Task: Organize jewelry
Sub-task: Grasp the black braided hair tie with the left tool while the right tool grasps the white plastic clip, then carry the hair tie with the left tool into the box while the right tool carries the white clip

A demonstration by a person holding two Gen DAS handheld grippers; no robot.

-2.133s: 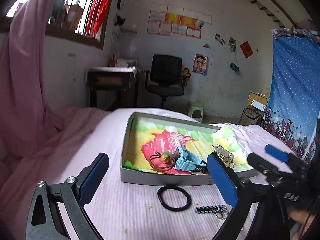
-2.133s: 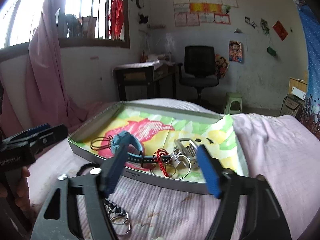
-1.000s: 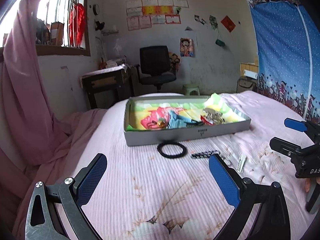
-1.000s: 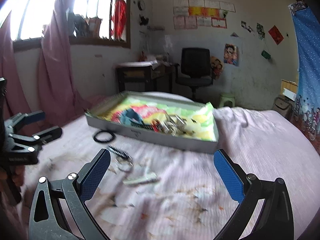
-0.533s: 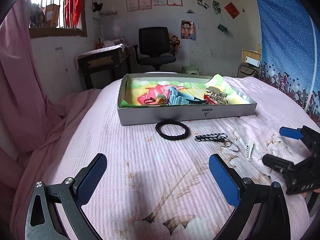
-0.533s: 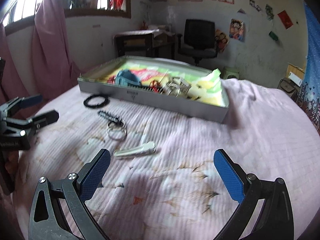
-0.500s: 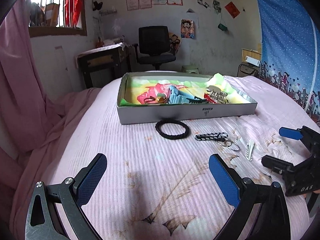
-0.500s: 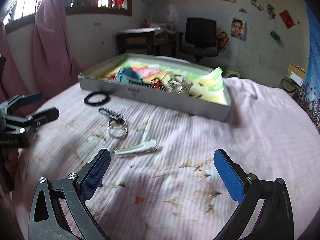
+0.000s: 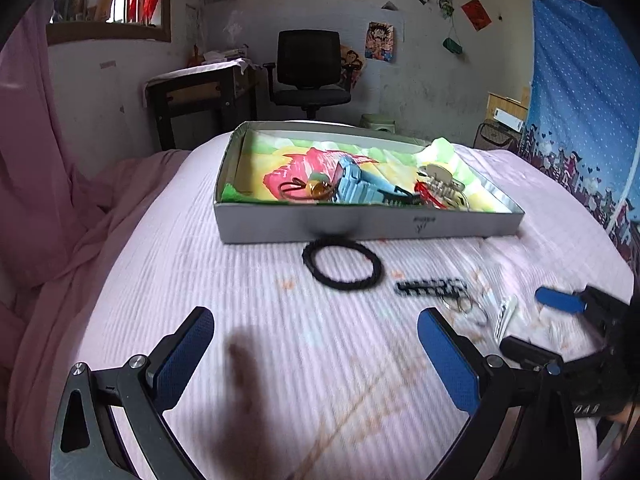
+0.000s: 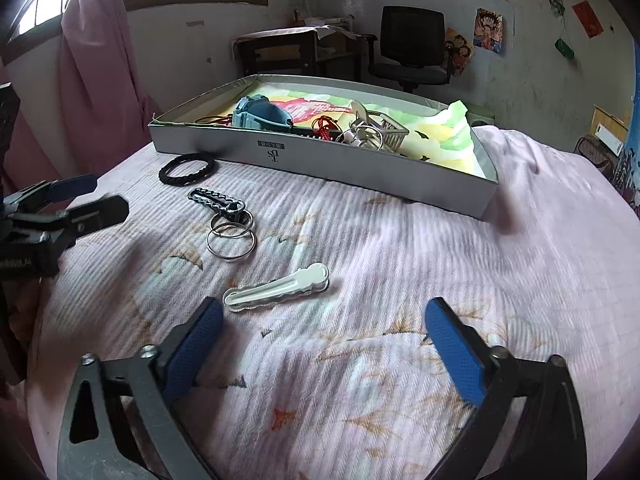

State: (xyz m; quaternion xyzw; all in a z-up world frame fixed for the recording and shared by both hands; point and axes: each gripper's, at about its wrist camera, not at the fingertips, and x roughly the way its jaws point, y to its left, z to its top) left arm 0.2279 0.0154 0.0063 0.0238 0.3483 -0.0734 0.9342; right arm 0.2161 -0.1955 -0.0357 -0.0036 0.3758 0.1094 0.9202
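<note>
On the bed [image 10: 400, 240], pink cover, sits the grey shallow box [image 10: 360, 168], taken as ref. landmark.

Box contents: blue watch [image 10: 256, 114], red cord item [image 10: 324, 126], metal clip/ring cluster [image 10: 372, 132], lying on a coloured paper lining. Left view adds an amber bead on thin rings [image 9: 316, 189] at the box's near-left, mostly hidden by the box wall in right view.

Outside box, near its front wall: black hair tie [image 9: 342, 264] just beside the wall; braided keychain w/ two steel rings [image 10: 226, 216] a bit further out; white hair clip [image 10: 276, 288] further again, well apart from the box. Right view shows the clip full length; left view shows it only as a small, blurred sliver.

Left tool [image 9: 316, 352]: jaws spread wide, holding nothing, hovering over bare cover short of the hair tie. Right tool [image 10: 324, 344]: jaws spread wide, empty, clip just ahead of its left pad [image 10: 192, 348], not touching.

Edges: bed cover falls away left of box toward the pink curtain [image 9: 32, 160]. Bare cover right of box and between the two tools.
</note>
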